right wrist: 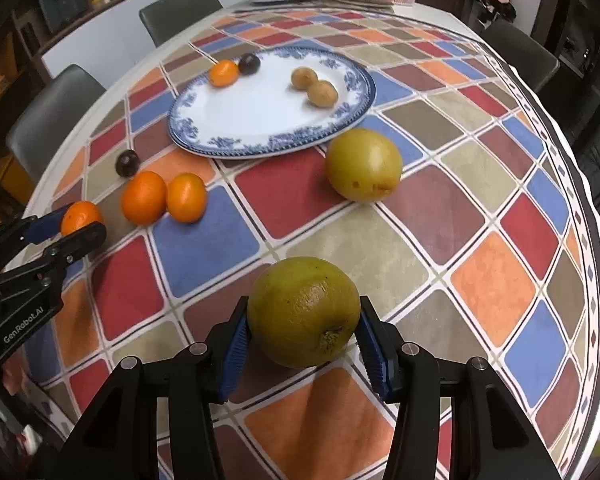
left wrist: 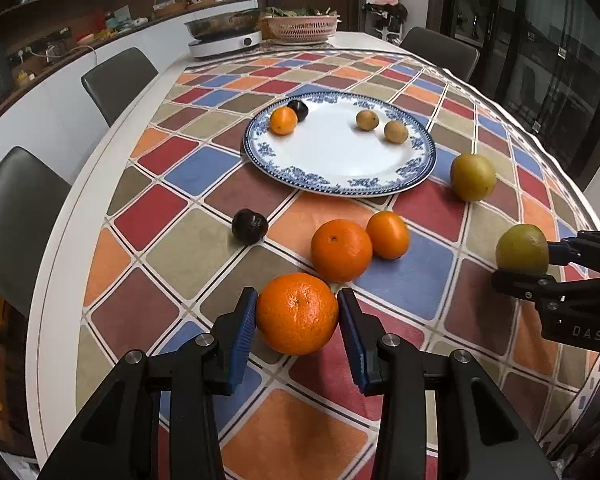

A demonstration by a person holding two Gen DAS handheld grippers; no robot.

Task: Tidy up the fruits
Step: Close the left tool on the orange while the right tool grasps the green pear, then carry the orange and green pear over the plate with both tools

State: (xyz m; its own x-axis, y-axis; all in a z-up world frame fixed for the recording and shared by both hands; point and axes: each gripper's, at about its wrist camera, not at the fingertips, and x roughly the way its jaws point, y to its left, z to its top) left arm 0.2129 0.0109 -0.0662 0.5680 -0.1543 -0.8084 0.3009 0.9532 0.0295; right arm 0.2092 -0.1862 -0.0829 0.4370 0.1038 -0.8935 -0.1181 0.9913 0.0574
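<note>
My left gripper (left wrist: 298, 314) is shut on a large orange (left wrist: 297, 313), just above the checkered table. My right gripper (right wrist: 303, 322) is shut on a green-yellow fruit (right wrist: 303, 311). The right gripper also shows in the left wrist view (left wrist: 522, 264). A blue-rimmed white plate (left wrist: 340, 160) holds a small orange (left wrist: 283, 120), a dark plum (left wrist: 299, 110) and two small brown fruits (left wrist: 367, 120). Loose on the cloth lie two oranges (left wrist: 341, 250), a dark plum (left wrist: 250, 226) and a second green-yellow fruit (left wrist: 473, 177).
A cooker with a pan (left wrist: 226, 38) and a pink basket (left wrist: 302, 24) stand at the table's far end. Grey chairs (left wrist: 118, 80) line the left side and one stands at the far right (left wrist: 440, 50). The table edge (left wrist: 48, 300) runs close on the left.
</note>
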